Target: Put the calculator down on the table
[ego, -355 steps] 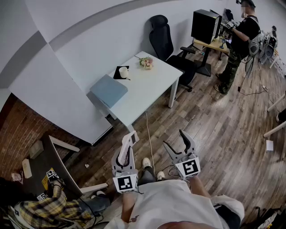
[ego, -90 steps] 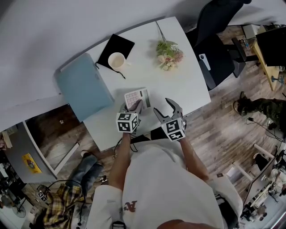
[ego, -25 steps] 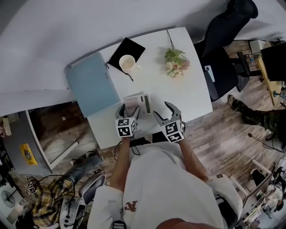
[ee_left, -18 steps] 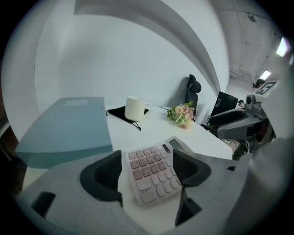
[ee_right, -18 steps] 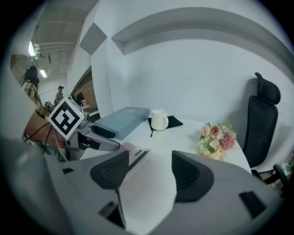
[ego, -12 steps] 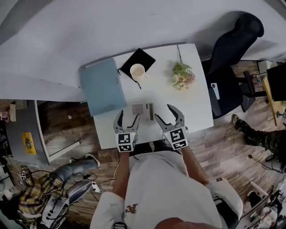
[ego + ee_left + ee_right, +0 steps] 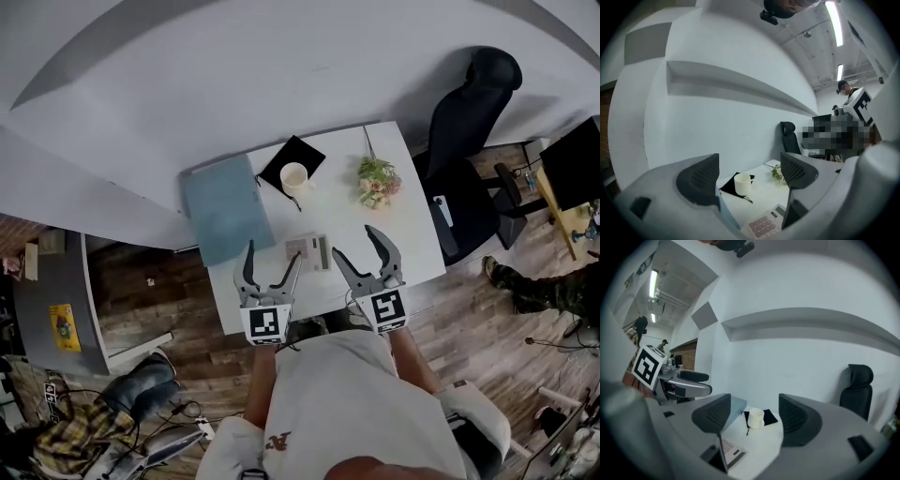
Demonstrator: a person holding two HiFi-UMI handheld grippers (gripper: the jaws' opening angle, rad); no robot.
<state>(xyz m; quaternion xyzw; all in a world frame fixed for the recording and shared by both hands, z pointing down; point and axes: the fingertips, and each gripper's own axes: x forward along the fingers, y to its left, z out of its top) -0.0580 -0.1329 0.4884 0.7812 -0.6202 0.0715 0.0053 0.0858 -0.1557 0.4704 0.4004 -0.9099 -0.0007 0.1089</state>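
Note:
The calculator (image 7: 308,253) lies flat on the white table (image 7: 403,220), near its front edge, with nothing touching it. My left gripper (image 7: 270,267) hangs above and in front of the table, left of the calculator. Its jaws are opening and nothing is between them. My right gripper (image 7: 359,248) hovers open and empty just right of the calculator. In the left gripper view the calculator (image 7: 764,225) sits low beneath the spread jaws of the left gripper (image 7: 749,176). The right gripper view shows the calculator (image 7: 732,451) below the right gripper (image 7: 755,414).
A white mug (image 7: 295,178) stands on a black mat (image 7: 305,156) at the table's back. A blue folder (image 7: 225,208) lies at the left, a flower bunch (image 7: 375,180) at the right. A black office chair (image 7: 469,112) stands beyond the right end.
Both grippers have risen well away from the tabletop and the table looks smaller. The calculator stays flat on the table. The left jaws stand wider apart.

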